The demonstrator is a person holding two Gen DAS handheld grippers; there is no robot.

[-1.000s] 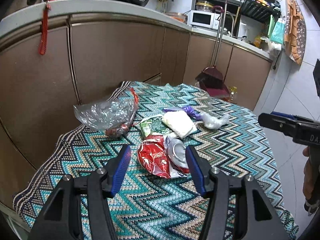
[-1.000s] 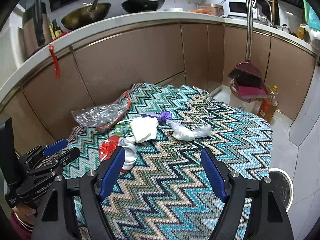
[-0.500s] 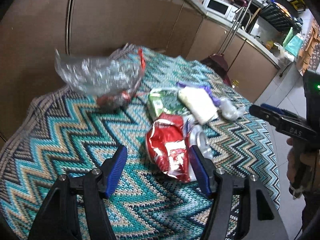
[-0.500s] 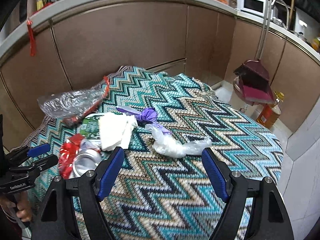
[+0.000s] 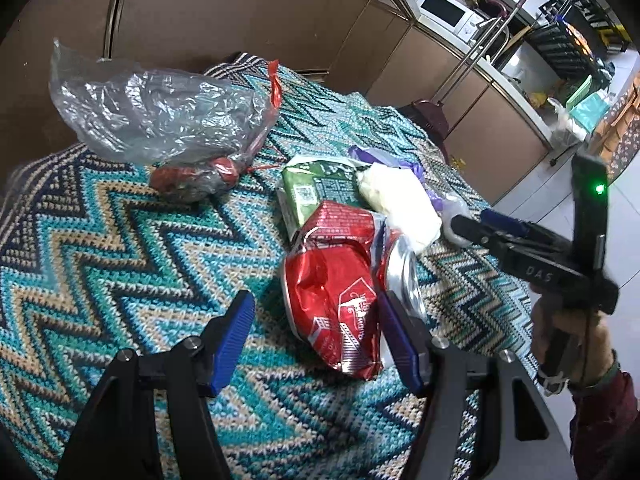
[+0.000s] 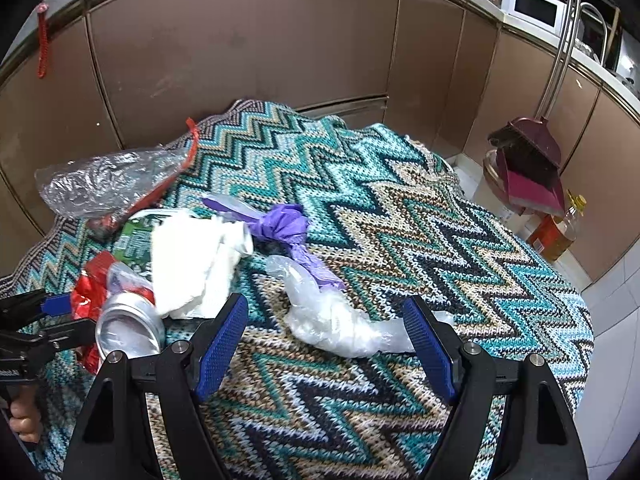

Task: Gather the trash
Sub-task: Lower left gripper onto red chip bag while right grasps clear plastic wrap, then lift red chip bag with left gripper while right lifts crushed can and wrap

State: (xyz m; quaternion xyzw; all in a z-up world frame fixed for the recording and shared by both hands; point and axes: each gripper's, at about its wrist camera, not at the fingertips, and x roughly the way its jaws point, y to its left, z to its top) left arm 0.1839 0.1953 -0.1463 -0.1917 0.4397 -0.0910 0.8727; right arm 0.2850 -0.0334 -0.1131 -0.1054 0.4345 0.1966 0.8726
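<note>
Both grippers were at the reach-in step: the left gripper [image 5: 316, 328], jaws wide and empty, flanked the crumpled red foil wrapper [image 5: 332, 292] on the zigzag-knit cloth [image 5: 100, 248], while the right gripper [image 6: 326, 344], equally wide and empty, straddled the clear crumpled plastic bag [image 6: 332, 320], so next each probably needed to lower and close.

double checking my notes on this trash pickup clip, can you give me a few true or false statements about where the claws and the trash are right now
1. Both claws are open. True: the left claw and the right claw both stand wide and hold nothing.
2. The left claw has its fingers on either side of the red wrapper. True.
3. The right claw points at the clear plastic bag with red ties. False: it is lined up on the small crumpled clear bag.
4. The crushed can stands upright. False: it lies on its side.
5. The white tissue lies on the floor. False: it rests on the zigzag cloth.
</note>
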